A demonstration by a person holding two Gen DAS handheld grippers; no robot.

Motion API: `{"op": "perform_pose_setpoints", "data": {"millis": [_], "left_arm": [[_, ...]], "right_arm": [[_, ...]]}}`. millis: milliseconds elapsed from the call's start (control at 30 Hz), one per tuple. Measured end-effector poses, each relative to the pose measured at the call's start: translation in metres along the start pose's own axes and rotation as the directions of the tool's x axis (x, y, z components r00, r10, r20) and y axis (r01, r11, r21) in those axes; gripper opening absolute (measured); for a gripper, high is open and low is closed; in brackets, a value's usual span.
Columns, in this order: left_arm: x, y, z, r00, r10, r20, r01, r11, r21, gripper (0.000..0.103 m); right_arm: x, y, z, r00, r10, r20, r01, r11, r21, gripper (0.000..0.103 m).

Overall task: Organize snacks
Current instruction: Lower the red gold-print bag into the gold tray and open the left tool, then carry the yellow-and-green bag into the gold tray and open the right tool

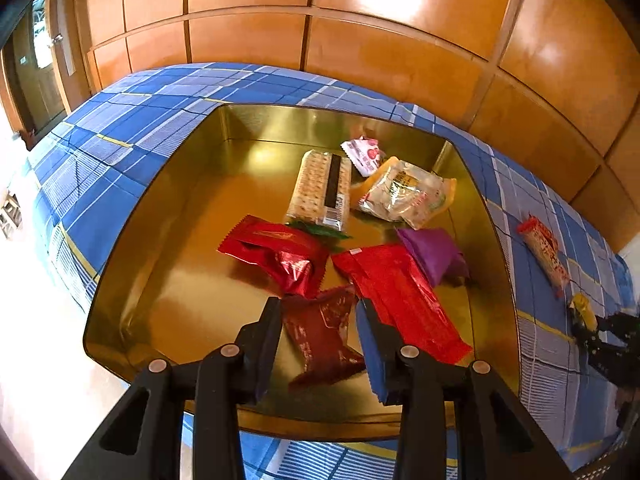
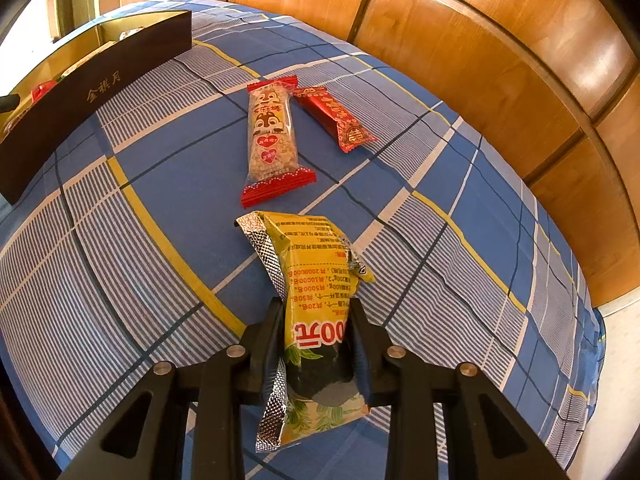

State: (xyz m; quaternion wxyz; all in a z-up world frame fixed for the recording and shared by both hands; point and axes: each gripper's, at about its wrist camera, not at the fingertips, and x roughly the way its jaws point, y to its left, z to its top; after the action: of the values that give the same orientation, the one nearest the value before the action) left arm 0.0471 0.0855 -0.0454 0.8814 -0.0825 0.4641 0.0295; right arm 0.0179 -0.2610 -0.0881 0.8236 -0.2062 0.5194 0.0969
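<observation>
My left gripper [image 1: 318, 300] hangs over the near part of an open gold tin [image 1: 132, 240]. A dark red packet [image 1: 320, 332] lies on the tin floor in the gap between its fingers, and both blue pads show bare, so it stands open. Several other snacks lie in the tin: a red packet [image 1: 280, 256], a long red one [image 1: 404, 300], a purple one [image 1: 434, 254], a cracker pack [image 1: 320, 188]. My right gripper [image 2: 316, 304] is shut on a yellow packet [image 2: 316, 276] above the blue checked cloth. A clear cereal bar [image 2: 272, 136] and a small red bar [image 2: 336, 116] lie beyond it.
The tin's dark outer wall [image 2: 100, 92] stands at the left of the right wrist view. Wooden panelling [image 1: 360, 60] backs the cloth-covered surface. In the left wrist view the right gripper [image 1: 592, 328] and the cereal bar [image 1: 544, 254] sit to the right of the tin.
</observation>
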Motion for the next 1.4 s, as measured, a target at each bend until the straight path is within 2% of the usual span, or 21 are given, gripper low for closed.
{"op": "perform_pose_setpoints", "data": {"millis": [400, 800, 1000, 1267, 1400], "left_arm": [[-0.007, -0.010, -0.005, 0.999, 0.027, 0.026, -0.028, 0.999, 0.044, 0.039], [-0.011, -0.007, -0.005, 0.998, 0.039, 0.041, -0.041, 0.998, 0.045, 0.039], [-0.013, -0.002, -0.005, 0.998, 0.047, 0.051, -0.049, 0.998, 0.031, 0.039], [-0.016, 0.005, -0.003, 0.995, 0.057, 0.082, -0.058, 0.998, 0.009, 0.039], [-0.018, 0.011, -0.001, 0.993, 0.059, 0.100, -0.059, 0.998, -0.006, 0.039]], "right_arm": [[0.005, -0.014, 0.008, 0.997, 0.058, -0.048, -0.055, 0.996, 0.067, 0.032], [0.000, -0.018, 0.010, 0.995, 0.097, -0.029, -0.094, 0.990, 0.104, 0.032], [0.000, -0.016, 0.009, 0.996, 0.086, -0.025, -0.083, 0.992, 0.092, 0.028], [0.000, -0.010, 0.007, 0.997, 0.064, -0.039, -0.060, 0.994, 0.089, 0.028], [-0.003, -0.007, 0.007, 0.995, 0.082, -0.065, -0.074, 0.991, 0.116, 0.027]]}}
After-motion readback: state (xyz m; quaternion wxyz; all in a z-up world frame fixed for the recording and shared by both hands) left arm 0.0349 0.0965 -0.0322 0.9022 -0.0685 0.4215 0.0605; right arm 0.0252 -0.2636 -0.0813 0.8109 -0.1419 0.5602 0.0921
